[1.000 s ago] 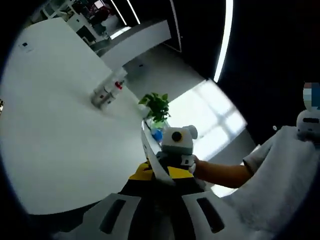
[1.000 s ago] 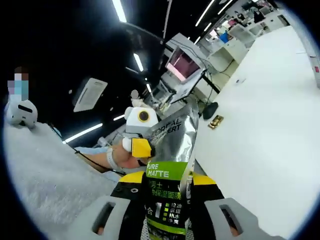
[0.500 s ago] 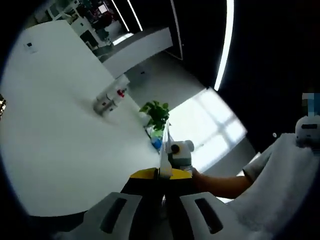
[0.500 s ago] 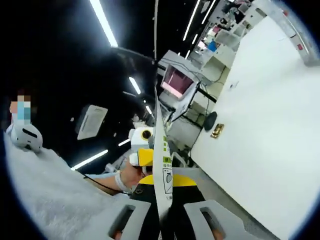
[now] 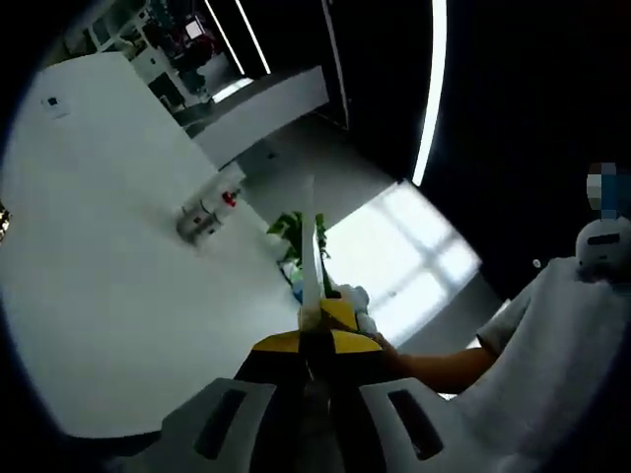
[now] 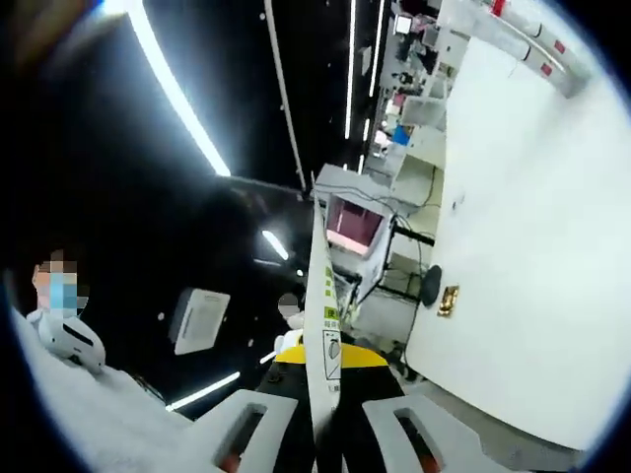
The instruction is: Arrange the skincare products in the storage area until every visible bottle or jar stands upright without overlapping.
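Two grippers share one flat sachet, seen edge-on and raised off the white worktop (image 5: 118, 296). Left gripper (image 5: 314, 350): fingers clenched on the sachet (image 5: 312, 266), which rises as a thin pale strip. Right gripper (image 6: 320, 379): fingers grasping the same sachet (image 6: 321, 325), green print along its edge. Small bottles (image 5: 205, 212) lie on the worktop, well apart, with a green plant (image 5: 296, 232) nearer. A monitor (image 6: 353, 222) shows beyond.

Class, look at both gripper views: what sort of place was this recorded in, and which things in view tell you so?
Probably an open-plan office or lab. A large white table runs under long ceiling strip lights, a computer monitor stands on a desk beyond it, and a potted plant sits by the table's edge.
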{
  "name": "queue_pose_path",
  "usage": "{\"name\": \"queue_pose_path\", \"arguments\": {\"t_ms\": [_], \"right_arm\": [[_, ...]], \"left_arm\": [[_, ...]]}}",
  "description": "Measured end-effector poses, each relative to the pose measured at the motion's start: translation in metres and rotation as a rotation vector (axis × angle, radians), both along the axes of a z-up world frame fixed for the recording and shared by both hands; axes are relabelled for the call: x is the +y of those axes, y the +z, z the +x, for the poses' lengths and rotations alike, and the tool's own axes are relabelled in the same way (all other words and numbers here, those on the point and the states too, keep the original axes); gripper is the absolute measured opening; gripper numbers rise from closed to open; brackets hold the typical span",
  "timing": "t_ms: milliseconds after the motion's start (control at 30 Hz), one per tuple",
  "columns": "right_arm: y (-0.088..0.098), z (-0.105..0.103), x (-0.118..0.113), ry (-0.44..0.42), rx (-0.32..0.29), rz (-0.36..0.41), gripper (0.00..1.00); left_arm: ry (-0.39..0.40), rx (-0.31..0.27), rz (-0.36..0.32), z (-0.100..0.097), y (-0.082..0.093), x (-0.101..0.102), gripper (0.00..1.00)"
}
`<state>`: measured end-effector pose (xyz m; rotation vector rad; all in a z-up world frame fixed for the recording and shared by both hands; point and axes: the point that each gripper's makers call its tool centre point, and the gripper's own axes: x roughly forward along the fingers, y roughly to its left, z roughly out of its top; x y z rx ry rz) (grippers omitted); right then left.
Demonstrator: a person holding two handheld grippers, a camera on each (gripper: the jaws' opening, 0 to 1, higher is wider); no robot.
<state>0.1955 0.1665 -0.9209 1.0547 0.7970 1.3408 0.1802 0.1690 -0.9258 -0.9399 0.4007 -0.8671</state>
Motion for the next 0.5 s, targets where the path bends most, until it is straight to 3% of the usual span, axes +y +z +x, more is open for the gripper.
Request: {"name": "queue_pose_path", "arguments": {"t_ms": [33,133,200,300,367,400,433,500], "right_arm": [[0.000,0.000,0.000,0.005,0.006,0.003,0.00],[0.001,0.000,0.000,0.012,0.024,0.010,0.00],[0.003,0.003,-0.001,0.004,0.037,0.027,0.00],[0.002,0.026,-0.014,-0.100,0.054,0.028,0.01],[0.007,0.033,-0.025,-0.111,0.069,0.062,0.00],[0.010,0.024,-0.024,-0.058,0.032,0.059,0.00],[0.007,0.025,-0.025,-0.070,-0.013,0.021,0.00],[0.010,0.024,-0.025,-0.059,0.007,0.029,0.00]], "left_arm": [[-0.013,0.022,-0.040,-0.002,0.003,-0.001,0.03],[-0.008,0.013,-0.032,0.000,0.002,0.001,0.02],[-0.023,0.030,-0.065,-0.002,0.004,0.001,0.01],[-0.024,0.028,-0.073,-0.002,0.005,0.004,0.01],[-0.020,0.050,-0.099,-0.001,0.006,0.004,0.01],[-0.031,0.052,-0.097,-0.001,0.005,0.002,0.00],[-0.047,0.056,-0.095,-0.003,0.005,-0.001,0.00],[-0.052,0.059,-0.083,-0.003,0.003,-0.003,0.00]]}}
